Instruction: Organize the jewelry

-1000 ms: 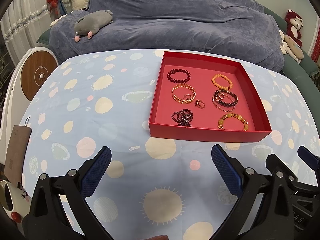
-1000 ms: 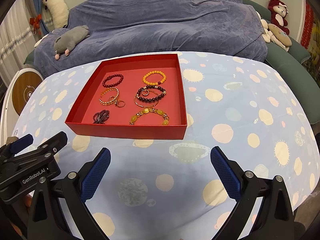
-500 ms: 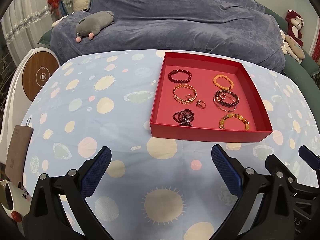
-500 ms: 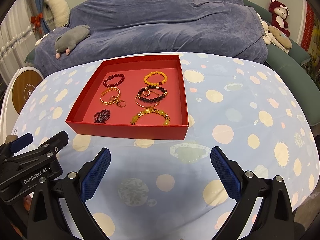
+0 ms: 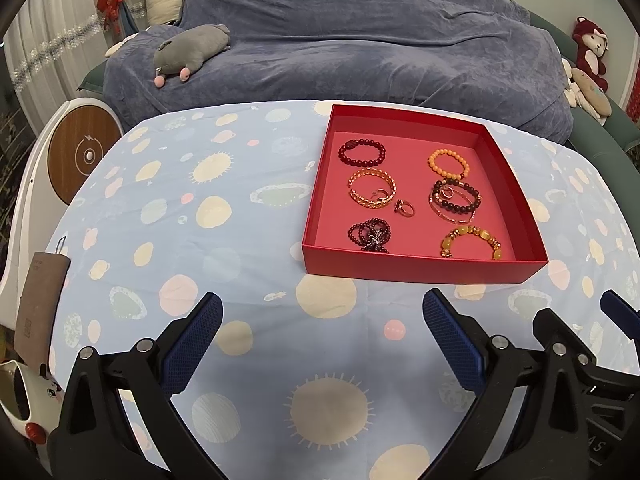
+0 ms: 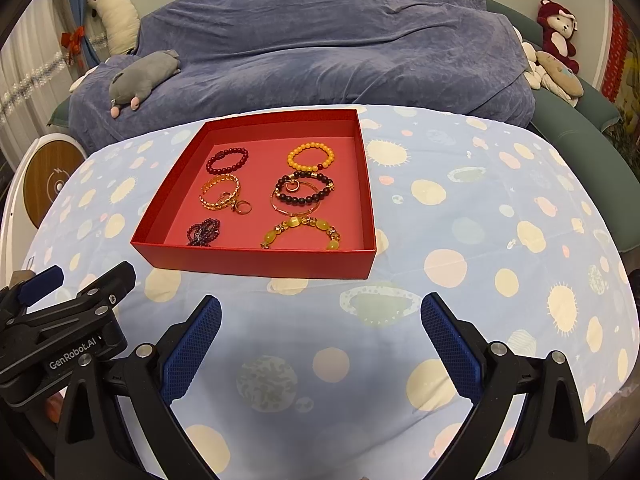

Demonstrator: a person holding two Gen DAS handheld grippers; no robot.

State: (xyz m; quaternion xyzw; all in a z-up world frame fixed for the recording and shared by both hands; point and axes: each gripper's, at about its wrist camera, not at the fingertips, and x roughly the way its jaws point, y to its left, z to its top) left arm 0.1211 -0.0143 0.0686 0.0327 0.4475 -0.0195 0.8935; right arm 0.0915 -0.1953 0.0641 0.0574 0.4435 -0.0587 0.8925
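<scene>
From the left wrist view, the left tongs (image 5: 318, 330) hang over the spotted tabletop (image 5: 224, 240) with the jaws spread wide and nothing between them. The red tray (image 5: 424, 268) sits ahead and to the right, its near wall facing the camera, well apart from the fingertips. Inside lie a dark red bead bracelet (image 5: 362, 152), an orange bead bracelet (image 5: 448, 165), a gold bangle (image 5: 372, 191), a small ring (image 5: 404, 209) just beside it, a dark bead bracelet (image 5: 456, 200) lying over a thin hoop, a purple bead coil (image 5: 370, 235) and a yellow stone bracelet (image 5: 472, 242). All the pieces lie flat in two rough columns that run away from the camera. No piece is held, so the work looks to be either at its start or between picks. Reaching a piece calls for moving forward and right, over the near wall.

From the right wrist view, the right tongs (image 6: 320, 330) are likewise spread open and empty above the cloth, with the left tool's body at the lower left. The tray (image 6: 260, 266) lies ahead and a little left, roughly square, its side walls running away toward the covered sofa (image 6: 320, 40). The ring (image 6: 242, 208) touches the gold bangle (image 6: 220, 196), and a second small ring (image 6: 294, 186) rests inside the dark bracelet (image 6: 306, 190). I judge these stray, overlapping pieces the likeliest next targets; lifting something so small needs a pinch from above with the jaws nearly closed.
</scene>
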